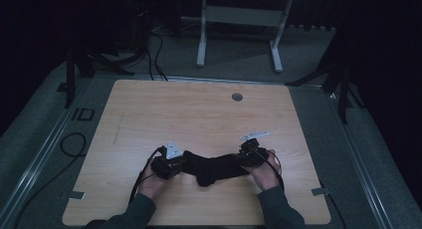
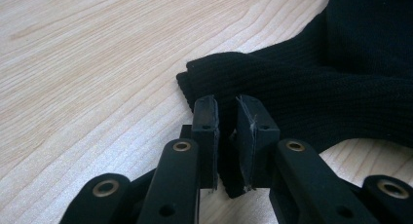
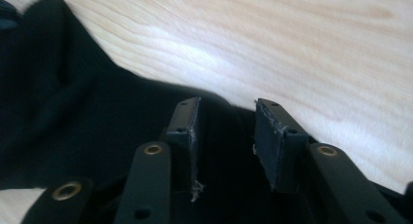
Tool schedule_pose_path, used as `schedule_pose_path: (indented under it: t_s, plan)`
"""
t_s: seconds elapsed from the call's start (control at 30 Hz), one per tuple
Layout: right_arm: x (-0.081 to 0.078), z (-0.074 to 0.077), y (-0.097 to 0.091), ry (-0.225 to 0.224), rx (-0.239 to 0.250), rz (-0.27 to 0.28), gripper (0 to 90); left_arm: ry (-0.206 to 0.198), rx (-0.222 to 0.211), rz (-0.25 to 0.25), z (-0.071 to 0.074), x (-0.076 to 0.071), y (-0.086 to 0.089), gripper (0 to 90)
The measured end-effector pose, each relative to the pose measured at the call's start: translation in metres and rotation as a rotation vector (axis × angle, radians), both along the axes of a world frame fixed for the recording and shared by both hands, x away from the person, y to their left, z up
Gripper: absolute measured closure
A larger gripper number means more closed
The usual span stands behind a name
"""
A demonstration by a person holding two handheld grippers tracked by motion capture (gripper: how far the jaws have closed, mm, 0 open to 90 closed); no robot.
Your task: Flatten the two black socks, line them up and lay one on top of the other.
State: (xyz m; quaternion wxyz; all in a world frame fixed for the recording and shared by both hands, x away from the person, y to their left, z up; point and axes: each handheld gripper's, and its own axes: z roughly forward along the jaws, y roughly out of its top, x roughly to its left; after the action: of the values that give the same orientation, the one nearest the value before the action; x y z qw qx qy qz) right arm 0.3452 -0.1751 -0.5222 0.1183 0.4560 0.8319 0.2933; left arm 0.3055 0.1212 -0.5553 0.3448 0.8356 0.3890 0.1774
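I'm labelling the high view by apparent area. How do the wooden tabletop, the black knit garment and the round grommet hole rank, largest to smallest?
1. Wooden tabletop, by far the largest.
2. Black knit garment, stretched between the two grippers.
3. Round grommet hole, tiny, at the far edge; distance shrinks it somewhat.

I am looking down on a pale, wood-grain rectangular tabletop with rounded corners (image 1: 199,114), standing on grey carpeted floor (image 1: 239,55). A small round grey grommet (image 1: 237,96) sits in the board near its far edge, right of centre. A faint dark streak (image 1: 118,127) runs along the left part of the surface. Lying flat on the near half, roughly centred, is a black ribbed knit garment (image 1: 214,168) (I cannot tell what kind), stretched left to right, with a lobe bulging toward the near edge. In the left gripper view its ribbed cuff end (image 2: 219,75) rests directly on the wood.
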Motion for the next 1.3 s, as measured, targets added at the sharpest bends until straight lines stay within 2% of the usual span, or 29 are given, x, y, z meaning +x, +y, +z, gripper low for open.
schedule_pose_path:
  t_s: [0.1, 0.23, 0.43, 0.53, 0.6, 0.7, 0.8, 0.97, 1.3]
  plan:
    - [-0.001, -0.008, 0.000, -0.002, -0.023, -0.023, 55.6, -0.001, 0.000, 0.000, 0.000, 0.000, 0.000, 79.1]
    - [-0.001, -0.015, 0.001, 0.026, -0.036, -0.020, 55.9, -0.002, 0.000, 0.001, 0.000, 0.000, 0.000, 79.0]
    - [0.001, -0.020, 0.000, 0.051, -0.003, -0.031, 58.1, -0.002, 0.002, 0.001, 0.000, 0.000, 0.000, 79.0]
    - [0.001, -0.021, -0.001, 0.052, 0.011, -0.034, 62.6, -0.002, 0.002, 0.001, 0.000, 0.000, 0.000, 79.0]
    - [0.000, -0.021, -0.001, 0.059, 0.035, -0.020, 72.2, -0.003, 0.002, 0.001, 0.000, 0.000, 0.000, 79.1]
    - [-0.001, -0.021, 0.001, 0.052, 0.042, -0.009, 79.7, -0.003, 0.002, 0.001, 0.000, 0.000, -0.001, 79.0]
    - [-0.003, -0.019, 0.002, 0.026, 0.037, -0.012, 83.6, -0.002, -0.001, 0.002, 0.000, 0.000, 0.000, 79.0]
    - [-0.005, -0.016, 0.002, 0.007, 0.039, -0.011, 85.0, 0.000, -0.003, 0.004, 0.000, 0.000, -0.001, 79.0]
    - [-0.013, -0.001, 0.002, -0.033, 0.068, 0.003, 85.6, 0.000, -0.008, 0.005, -0.001, 0.000, -0.001, 79.0]
